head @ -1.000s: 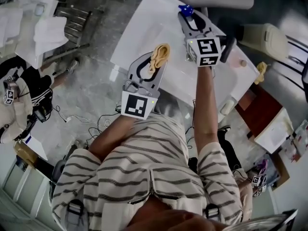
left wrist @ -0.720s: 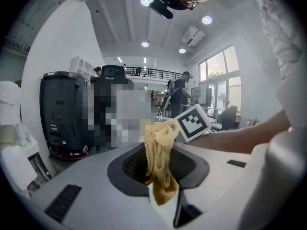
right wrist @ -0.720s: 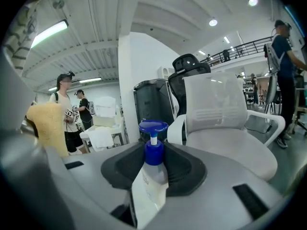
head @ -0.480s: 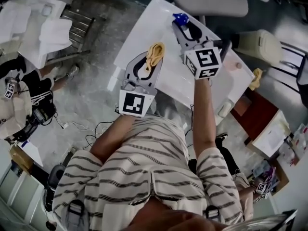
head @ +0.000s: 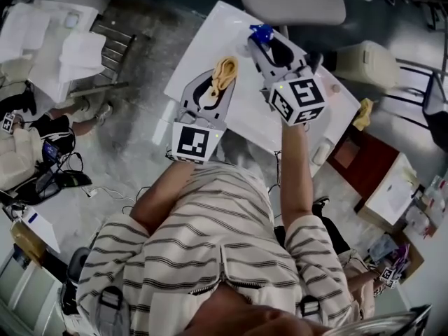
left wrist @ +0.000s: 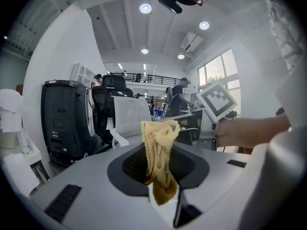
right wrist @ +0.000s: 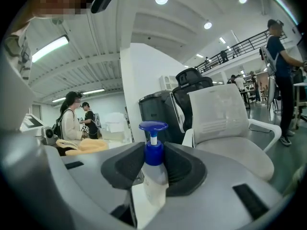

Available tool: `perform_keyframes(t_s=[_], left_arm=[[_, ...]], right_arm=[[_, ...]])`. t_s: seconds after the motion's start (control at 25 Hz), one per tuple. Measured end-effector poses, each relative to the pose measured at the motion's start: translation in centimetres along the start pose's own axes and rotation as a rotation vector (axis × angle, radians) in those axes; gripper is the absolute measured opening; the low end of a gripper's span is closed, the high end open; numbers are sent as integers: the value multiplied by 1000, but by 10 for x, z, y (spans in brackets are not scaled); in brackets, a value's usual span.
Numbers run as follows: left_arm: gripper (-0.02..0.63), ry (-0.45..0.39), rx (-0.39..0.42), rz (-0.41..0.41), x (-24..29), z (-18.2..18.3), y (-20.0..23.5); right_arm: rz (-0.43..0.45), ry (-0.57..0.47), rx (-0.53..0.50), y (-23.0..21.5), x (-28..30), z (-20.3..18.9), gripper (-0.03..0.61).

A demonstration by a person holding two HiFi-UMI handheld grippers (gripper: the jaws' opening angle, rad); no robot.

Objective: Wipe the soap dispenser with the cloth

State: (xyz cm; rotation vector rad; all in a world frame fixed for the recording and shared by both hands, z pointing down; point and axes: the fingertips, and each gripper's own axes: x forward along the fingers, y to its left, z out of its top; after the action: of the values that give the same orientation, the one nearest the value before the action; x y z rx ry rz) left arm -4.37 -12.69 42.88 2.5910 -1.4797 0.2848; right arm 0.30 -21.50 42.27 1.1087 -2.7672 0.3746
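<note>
Clamps soft, limp cloth [left wrist: 160, 162] in left jaws, dispenser [right wrist: 154, 171] near its collar in right jaws. Looks light, smooth, likely slippery; needs firm hold at neck.

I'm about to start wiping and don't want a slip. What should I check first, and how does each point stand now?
1. Cloth clamped in left gripper: ok.
2. Dispenser clamped in right gripper: ok, jaws at its collar.
3. Dispenser upright: ok, pump on top.
4. Cloth sticks out past the jaws: ok, a bunched fold.
5. Cloth touching dispenser: not ok, apart in the head view.
6. Dispenser clear of the table: cannot tell.
</note>
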Motion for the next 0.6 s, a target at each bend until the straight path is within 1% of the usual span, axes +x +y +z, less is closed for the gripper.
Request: perform_keyframes(t_s=[0.12,0.24,0.4,0.6], left_arm=[[97,-16,0,-21,-2,11,4],[97,-31,-4,-12,-6,22,7],[97,-59,16,-29,-4,39,-5],[97,-81,34,-66,-7,54,-17]], right_arm=[[11,-8,-8,15,-9,20,127],[27,0,-19,26,-20,39,127],[31,-10,-27,28,-43,58,127],[28,-16,-62,39,-62,70,127]])
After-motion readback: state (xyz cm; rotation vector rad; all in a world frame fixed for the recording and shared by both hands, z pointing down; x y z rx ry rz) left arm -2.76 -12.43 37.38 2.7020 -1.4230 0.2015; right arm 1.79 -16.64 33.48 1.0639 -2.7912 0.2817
